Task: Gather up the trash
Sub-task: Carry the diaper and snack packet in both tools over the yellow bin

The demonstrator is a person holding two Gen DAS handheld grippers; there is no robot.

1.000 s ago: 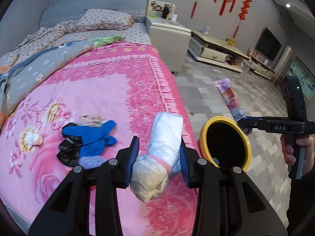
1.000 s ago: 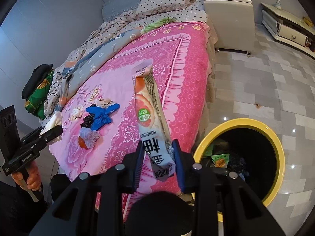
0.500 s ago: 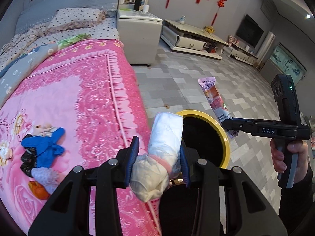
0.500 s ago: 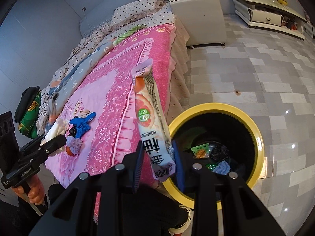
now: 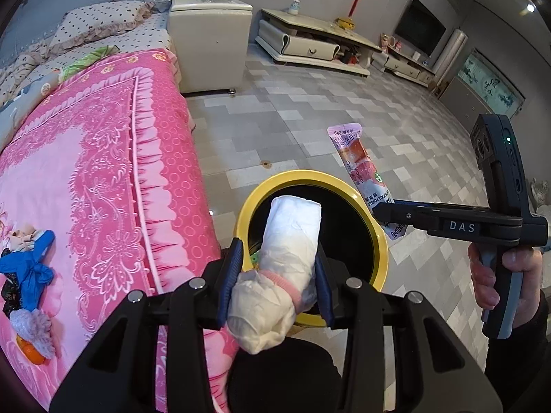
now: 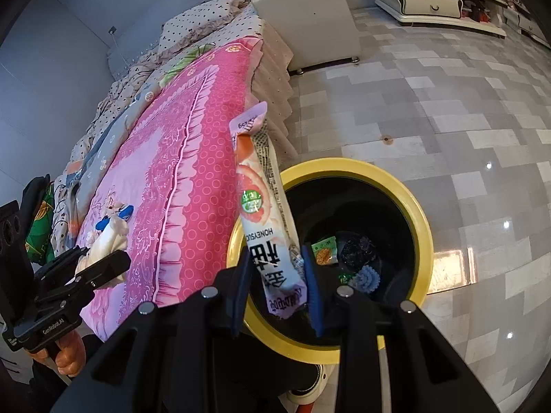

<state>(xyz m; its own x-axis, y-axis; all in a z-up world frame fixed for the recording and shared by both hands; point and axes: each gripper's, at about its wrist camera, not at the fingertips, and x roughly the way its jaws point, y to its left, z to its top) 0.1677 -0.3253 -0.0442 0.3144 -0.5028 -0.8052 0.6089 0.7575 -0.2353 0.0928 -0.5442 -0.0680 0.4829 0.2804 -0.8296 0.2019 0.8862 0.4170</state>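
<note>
Grey tiled floor (image 5: pixel 310 110) beside a bed with a pink blanket (image 5: pixel 103 158); a yellow-rimmed bin (image 5: pixel 378 241) stands on the tiles just off the blanket's frilled edge, already holding scraps and a dark bag in the right wrist view. Left gripper (image 5: pixel 277 275): jaws narrowed and clamped on a white wad (image 5: pixel 289 241) of tissue or plastic, its long axis running along the fingers, far end reaching out over the bin's black mouth, near end hanging back toward the camera over the near rim. Right gripper (image 6: pixel 275 275): jaws narrowed on the lower end of a long snack wrapper (image 6: pixel 261 206), which stands up and away from the fingers; the pinched end sits over the near left part of the opening, while the free top leans toward the blanket side. Judgement: both loads lie above or at the rim, so the drop turns on whether each piece's bulk is inside the ring. Wad looks better centred; left hand seems the nearer to a clean release. Wrapper may tip onto the rim unless carried further in. More rubbish, a blue rag (image 5: pixel 27 268) among it, lies on the blanket, well apart from both grippers.
</note>
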